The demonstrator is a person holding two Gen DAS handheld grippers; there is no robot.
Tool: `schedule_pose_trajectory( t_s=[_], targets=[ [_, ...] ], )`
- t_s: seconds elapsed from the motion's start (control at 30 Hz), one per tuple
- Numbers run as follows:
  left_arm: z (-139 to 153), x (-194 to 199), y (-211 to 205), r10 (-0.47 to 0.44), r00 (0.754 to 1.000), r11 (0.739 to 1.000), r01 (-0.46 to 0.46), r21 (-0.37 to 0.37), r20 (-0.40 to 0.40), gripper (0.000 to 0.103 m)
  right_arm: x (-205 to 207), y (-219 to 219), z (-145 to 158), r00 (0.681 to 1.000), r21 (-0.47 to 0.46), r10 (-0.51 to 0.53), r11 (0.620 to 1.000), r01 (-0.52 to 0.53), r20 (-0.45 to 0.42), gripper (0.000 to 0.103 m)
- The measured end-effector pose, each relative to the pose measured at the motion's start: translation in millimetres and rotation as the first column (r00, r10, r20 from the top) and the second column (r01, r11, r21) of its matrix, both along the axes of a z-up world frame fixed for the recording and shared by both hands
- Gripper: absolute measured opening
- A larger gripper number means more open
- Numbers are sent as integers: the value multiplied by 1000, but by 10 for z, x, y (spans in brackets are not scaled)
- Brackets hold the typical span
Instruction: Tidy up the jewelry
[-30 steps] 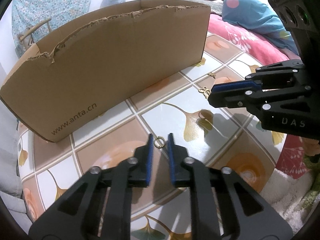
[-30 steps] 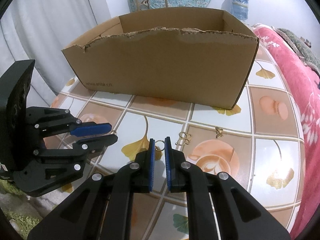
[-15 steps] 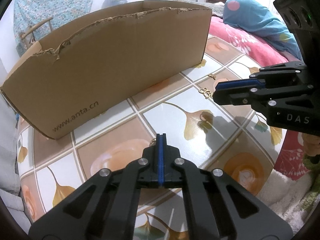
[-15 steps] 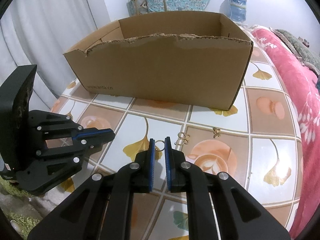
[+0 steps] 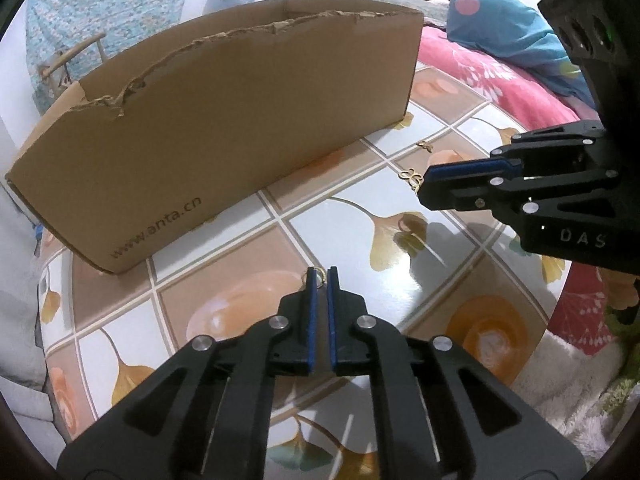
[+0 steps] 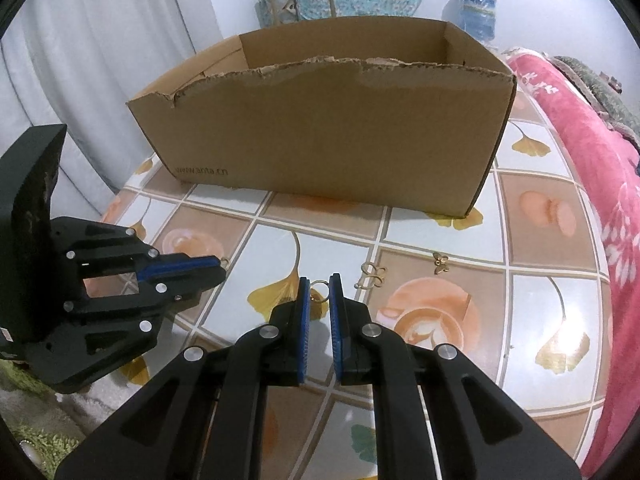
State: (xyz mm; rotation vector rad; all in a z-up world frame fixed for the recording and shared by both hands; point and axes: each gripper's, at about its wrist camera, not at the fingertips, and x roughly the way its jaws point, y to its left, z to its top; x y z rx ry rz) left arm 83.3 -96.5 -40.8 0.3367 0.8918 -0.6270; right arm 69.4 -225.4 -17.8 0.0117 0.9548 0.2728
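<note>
A pink floral bedspread point(image 6: 592, 168) and blue pillow point(image 5: 508, 36) lie beside the leaf-patterned tiled tabletop point(image 6: 440, 304); white curtain point(image 6: 92, 68) hangs behind

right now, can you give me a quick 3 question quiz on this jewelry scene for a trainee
1. True or false: the cardboard box lies tipped on its side.
2. In the right wrist view, how many loose gold pieces lie on the table to the right of the right gripper? A) one B) two C) four
3. Short answer: what sits between the tips of that gripper's jaws?

Key: 1. False, it stands upright with its top open. 2. B. 3. A small gold ring.
</note>
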Motion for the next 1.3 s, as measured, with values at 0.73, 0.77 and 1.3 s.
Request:
schedule_pose_trajectory(
  t_s=[0.73,0.77,1.3],
  targets=[
    [-26,65,4,-2,1000,1000,2,4,-17,16,59,20,-65,1000,14,6,1000,-6,-16,10],
    [-28,63,-1,-3,1000,1000,3,6,-15,16,60,20,-64,1000,14,6,1000,-5,-15,10],
    [5,45,26,2,1000,1000,-2,-10,6,10,11,-19,-5,1000,15,-7,1000,7,1,10]
  ],
)
